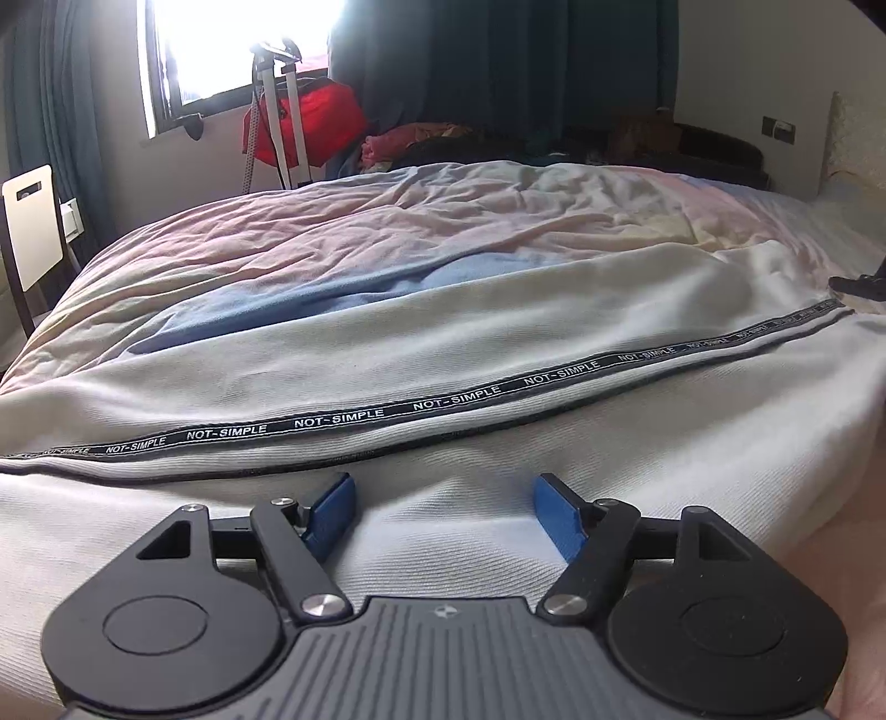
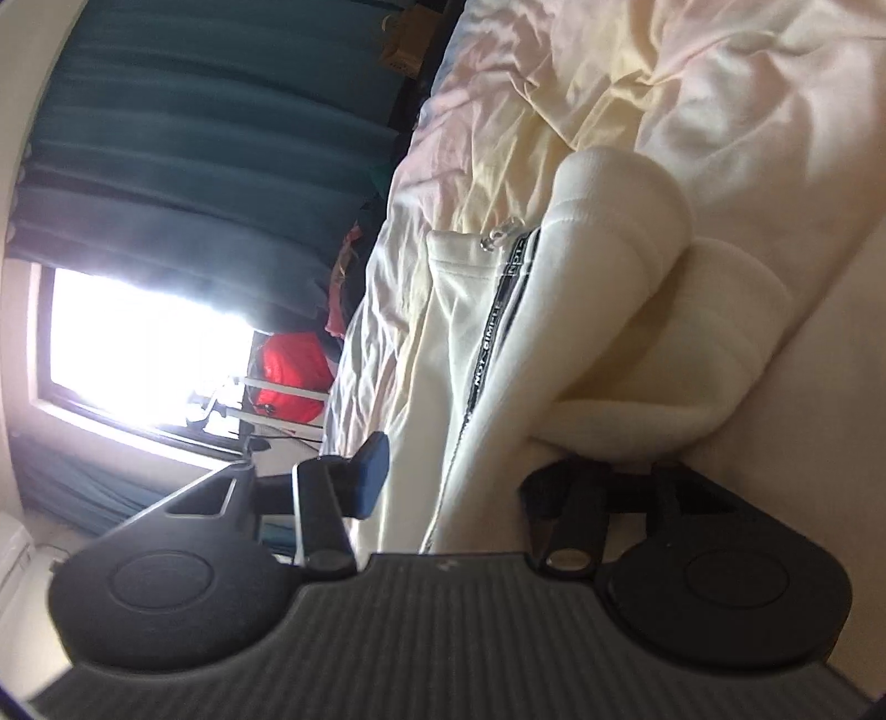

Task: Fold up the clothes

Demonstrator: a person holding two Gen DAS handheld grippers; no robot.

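A cream zip-up garment (image 1: 498, 332) with a black lettered tape lies spread on the bed (image 1: 277, 243) below the bright window (image 1: 238, 50) and teal curtains (image 1: 498, 66) — the left gripper (image 1: 443, 512) released over it, the right gripper (image 2: 459, 471) parted, cloth between its jaws.

The left wrist view sits low and close over the white garment (image 1: 443, 354), facing across the bed (image 1: 332, 232) to the window (image 1: 238, 44). The right wrist view is rolled sideways, equally close. Both share the garment, bed and window.
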